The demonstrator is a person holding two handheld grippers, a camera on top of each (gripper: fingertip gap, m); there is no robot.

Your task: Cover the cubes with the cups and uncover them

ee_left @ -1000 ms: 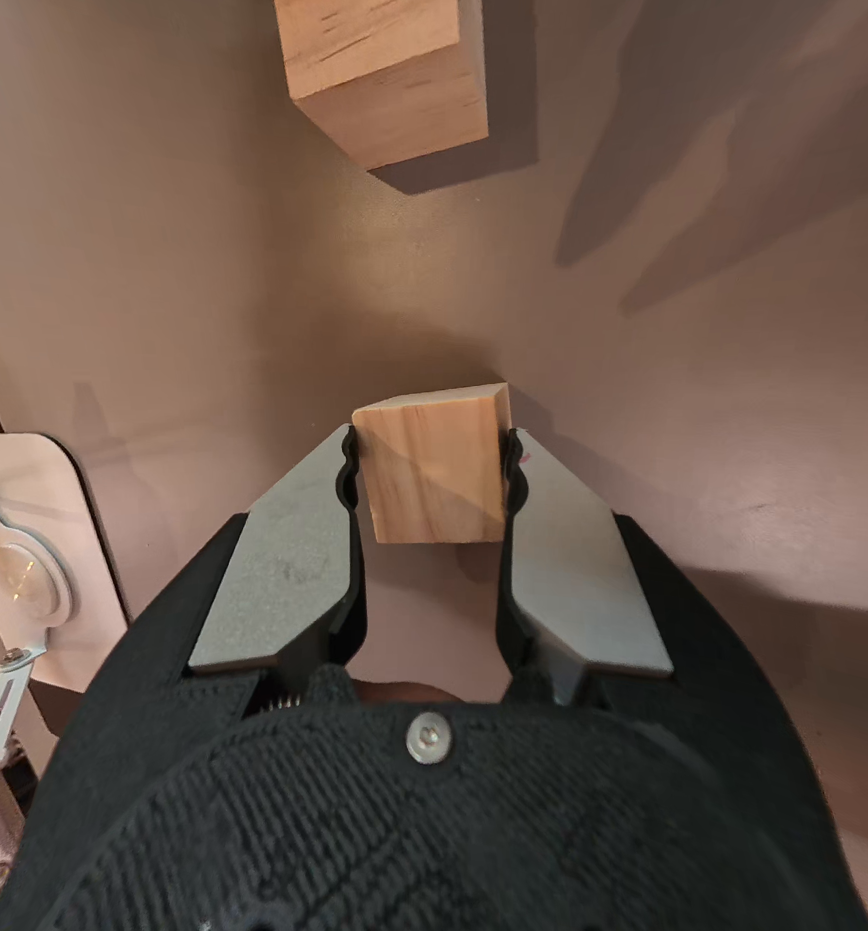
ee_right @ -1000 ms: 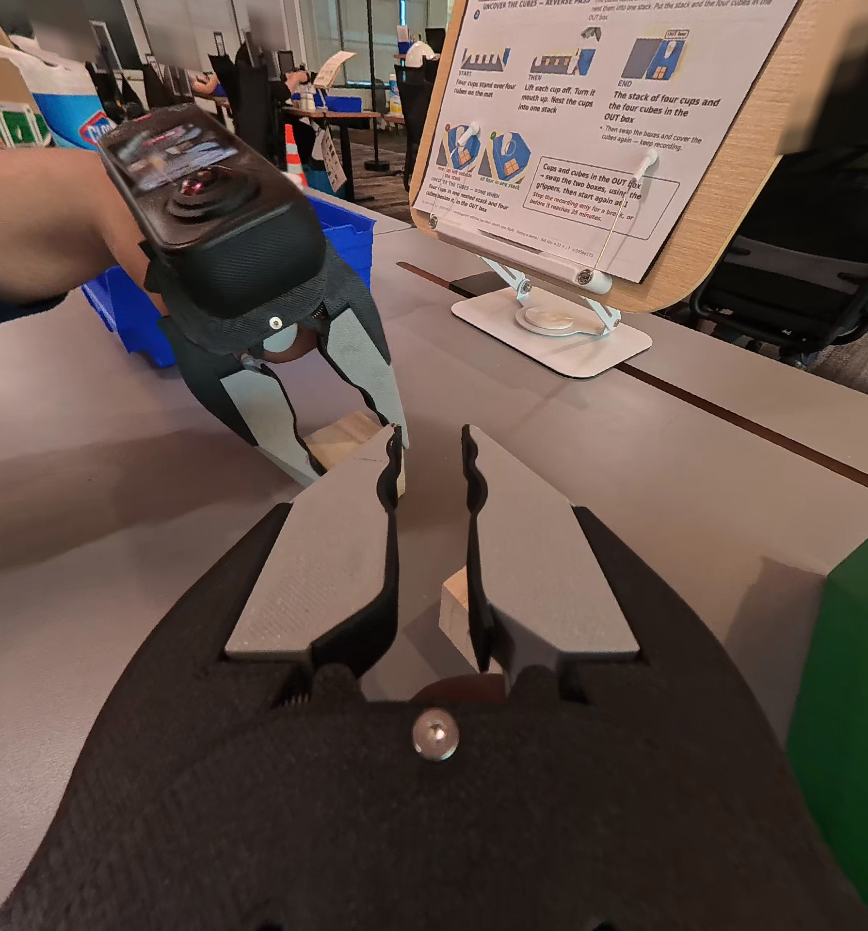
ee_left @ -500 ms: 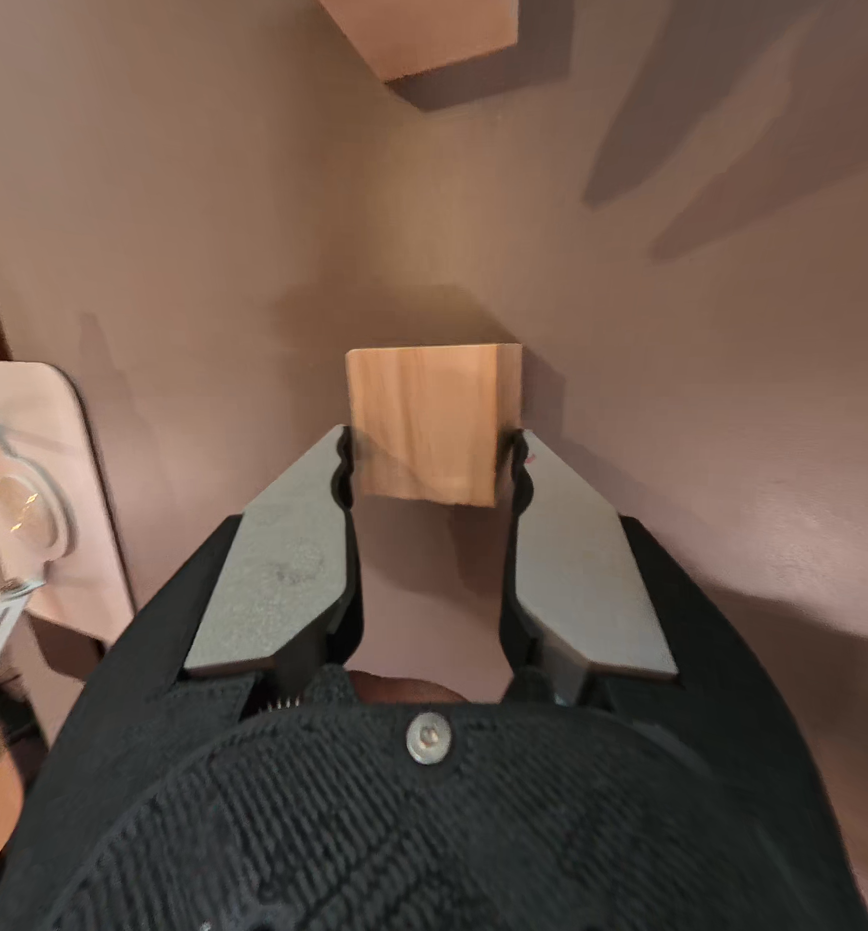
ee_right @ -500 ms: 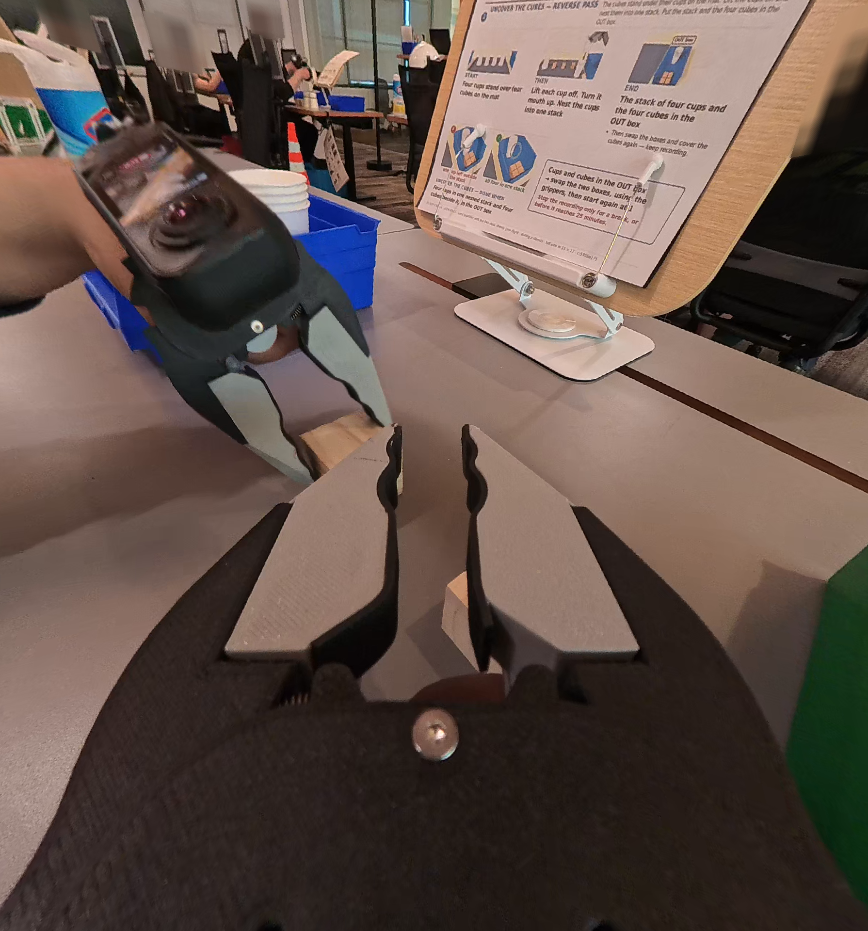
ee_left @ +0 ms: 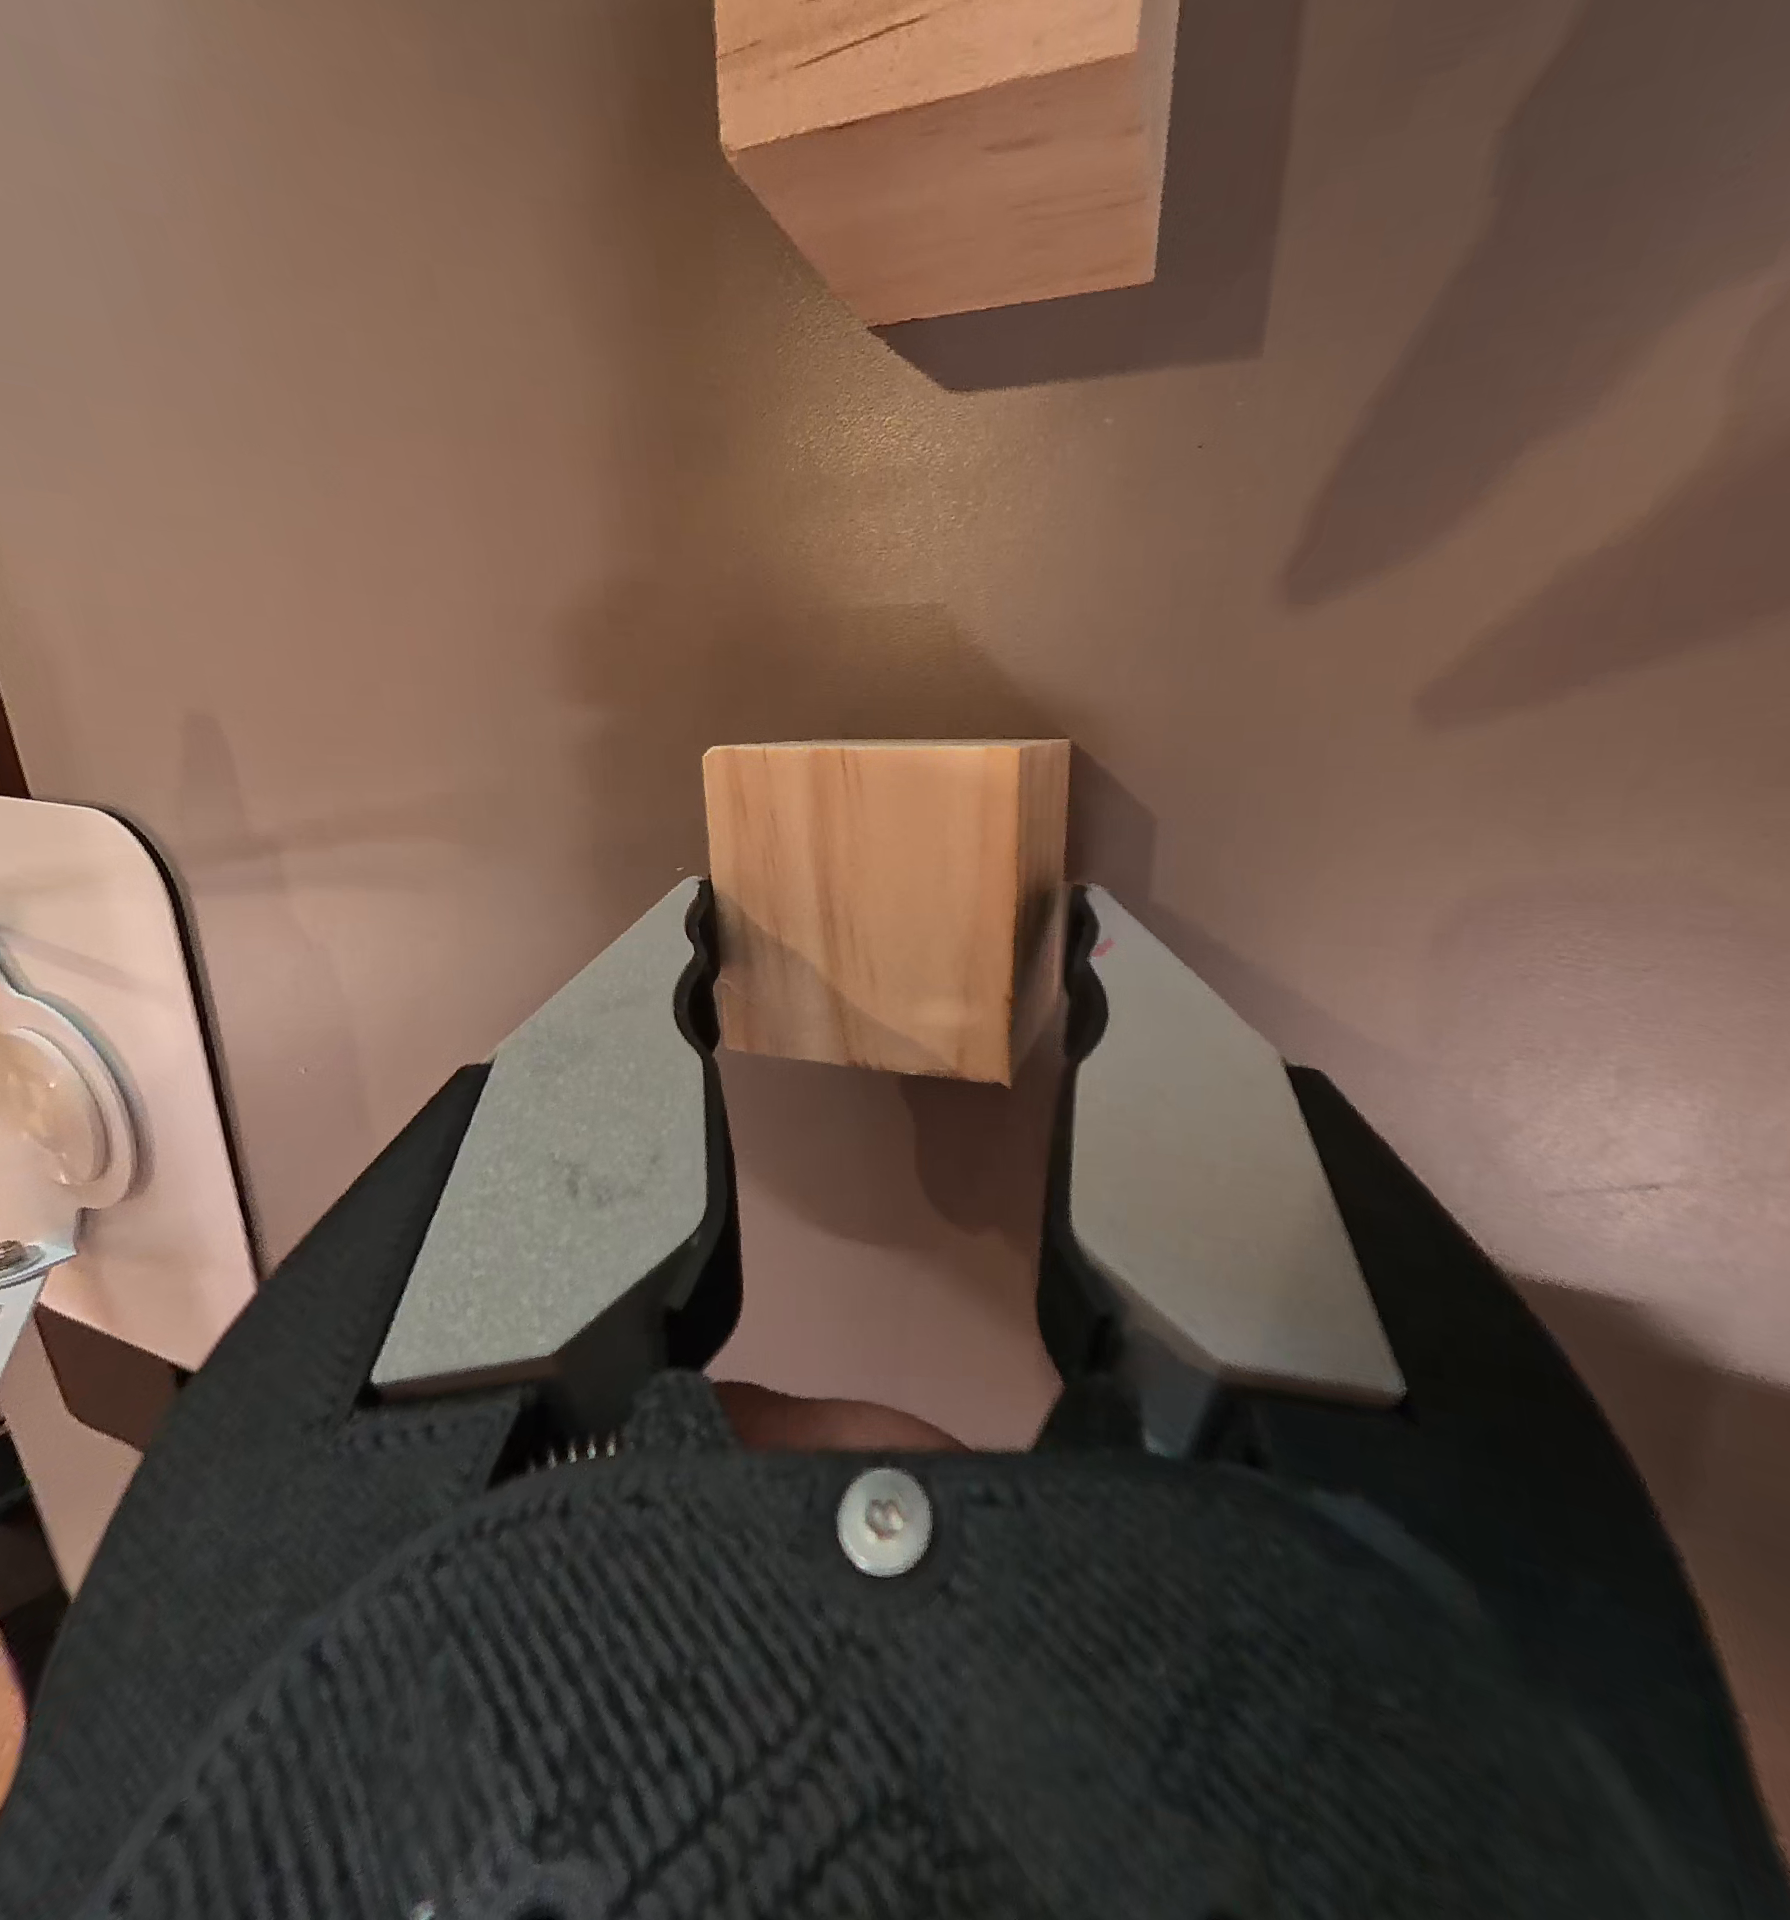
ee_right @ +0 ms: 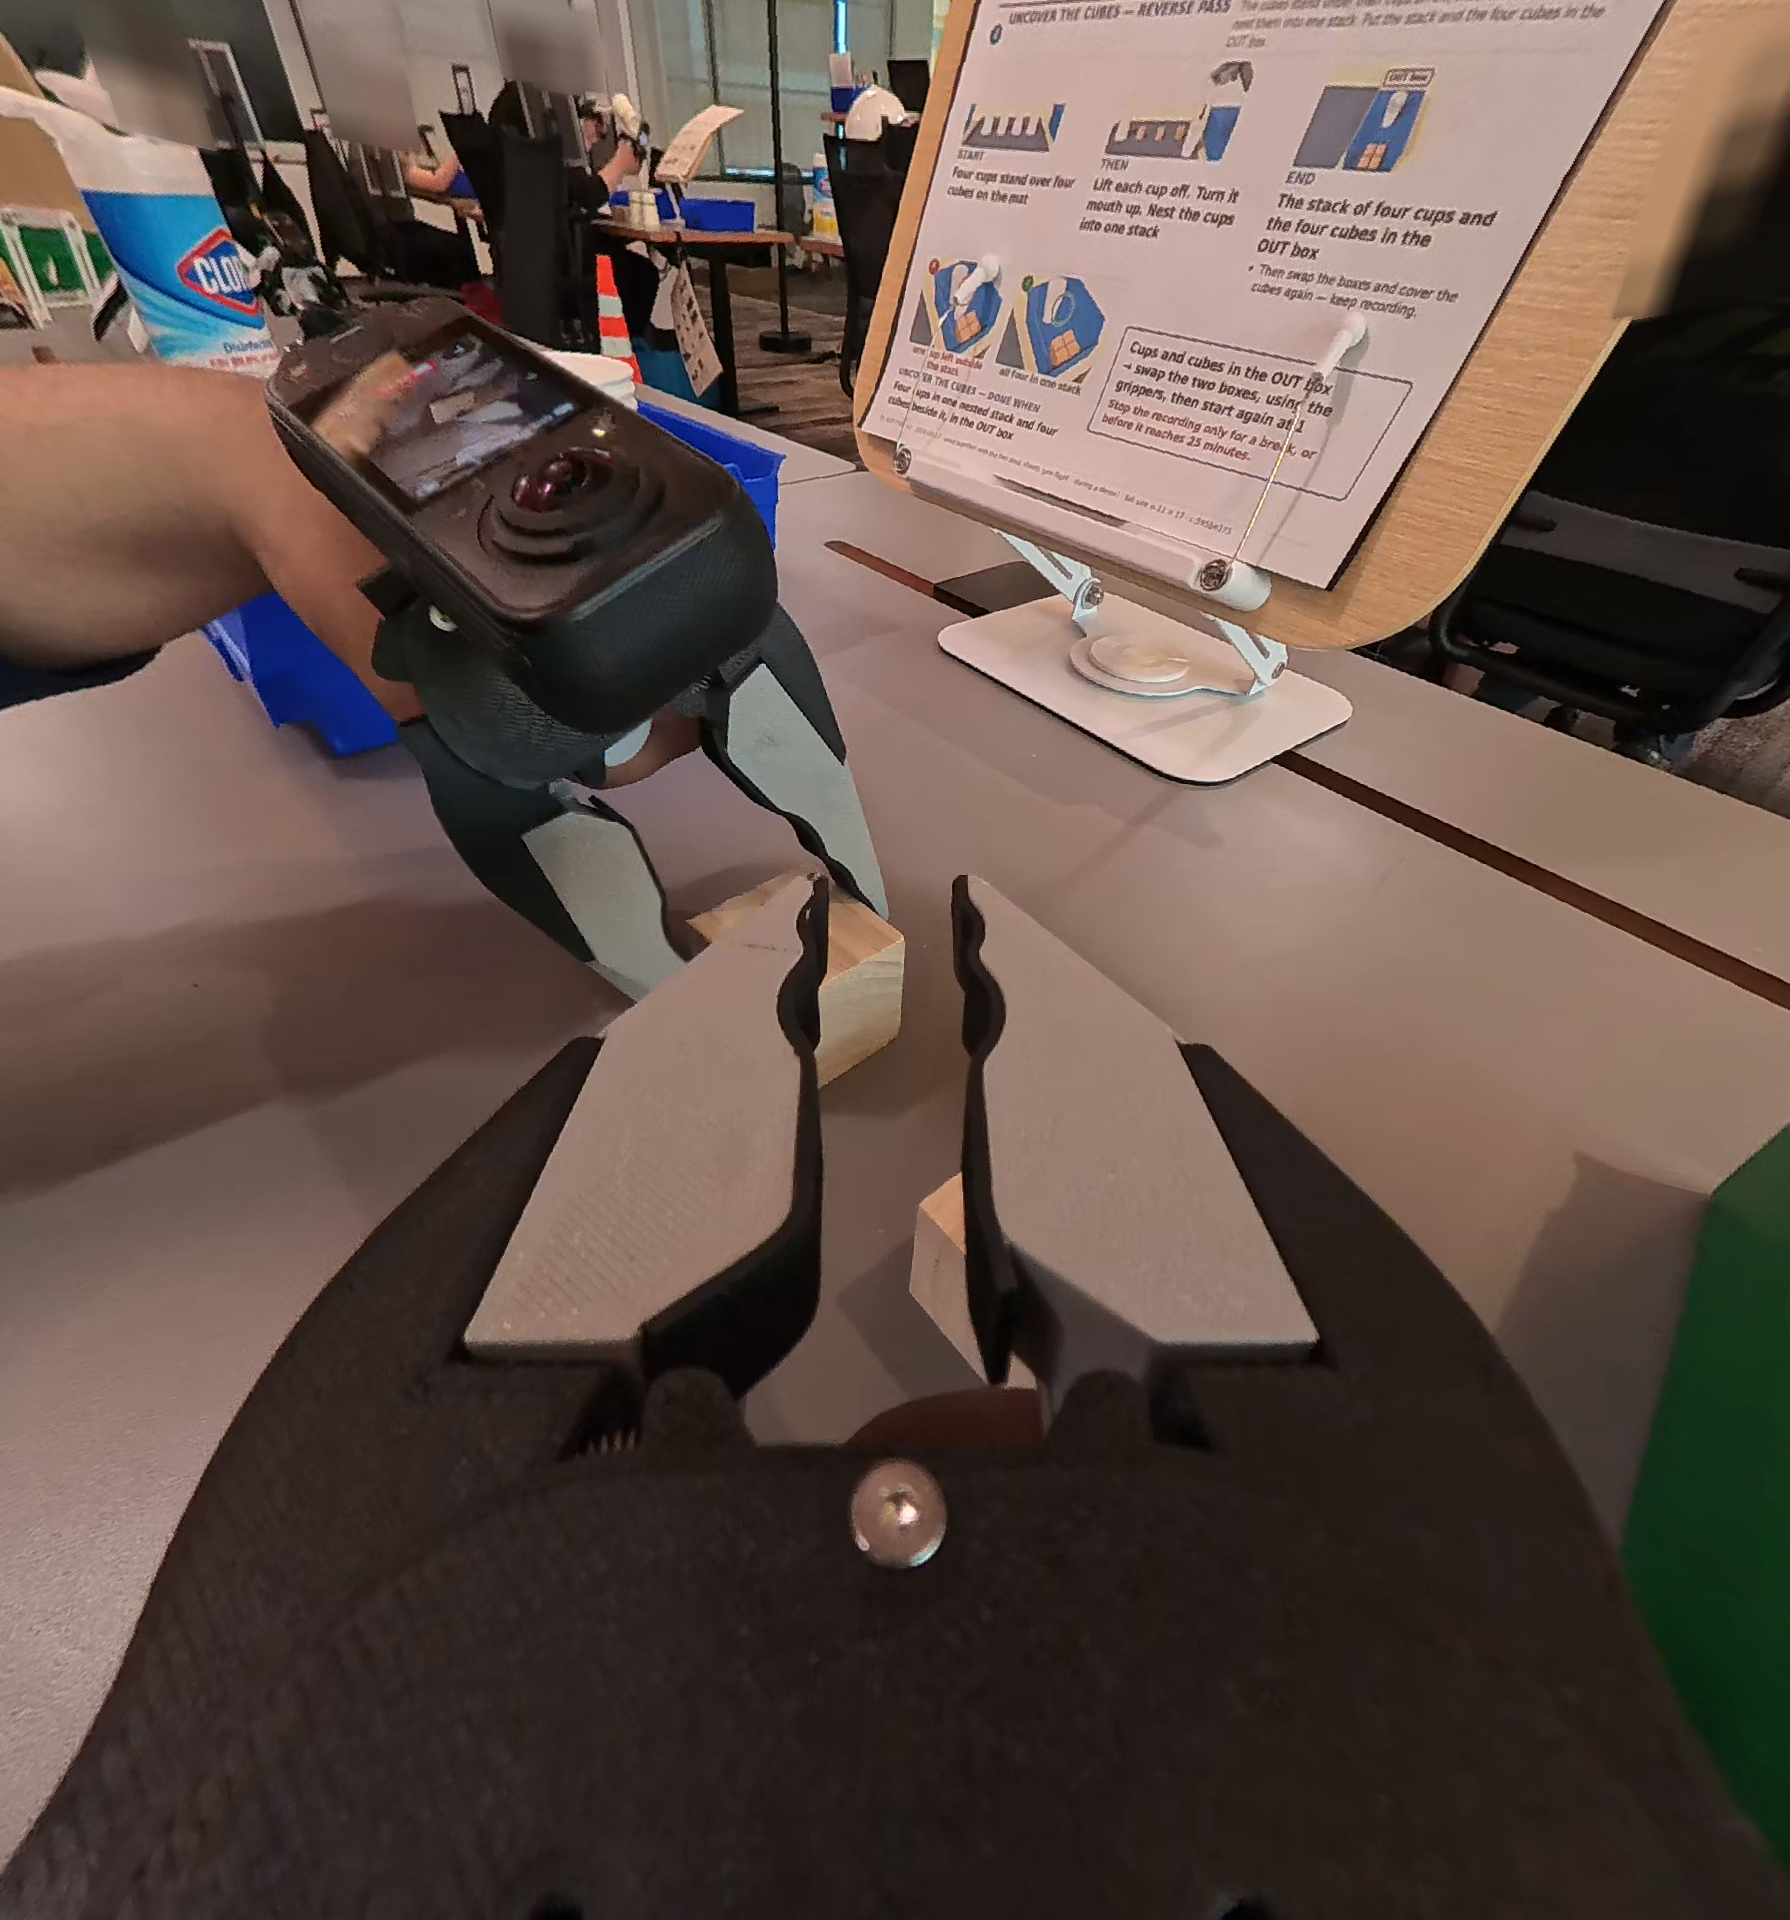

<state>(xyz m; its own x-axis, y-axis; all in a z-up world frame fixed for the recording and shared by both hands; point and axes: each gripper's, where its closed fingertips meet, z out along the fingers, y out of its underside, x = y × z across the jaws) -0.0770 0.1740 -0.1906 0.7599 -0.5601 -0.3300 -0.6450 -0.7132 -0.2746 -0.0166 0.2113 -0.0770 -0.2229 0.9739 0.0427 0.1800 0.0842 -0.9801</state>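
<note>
- Left wrist view, centre of frame: left tool [ee_left: 886, 971], fingers spread, straddling a wooden cube [ee_left: 870, 899] that rests on the grey tabletop [ee_left: 351, 520]. Left pad sits at the cube's side; a thin gap shows between the right pad and the cube, so the cube is not clamped.
- Left wrist view, top edge: second wooden cube [ee_left: 932, 156], well apart from the first, on the tabletop.
- Left wrist view, left edge: white stand base [ee_left: 70, 1039].
- Right wrist view, centre: right tool [ee_right: 886, 977], fingers narrowly apart with nothing between the tips.
- Right wrist view, below the right finger: pale wooden cube corner [ee_right: 941, 1262], partly hidden.
- Right wrist view, upper right: instruction board [ee_right: 1234, 260] on its stand.
- Right wrist view, left: blue bin [ee_right: 299, 675]; right edge: green box [ee_right: 1764, 1455].
</note>
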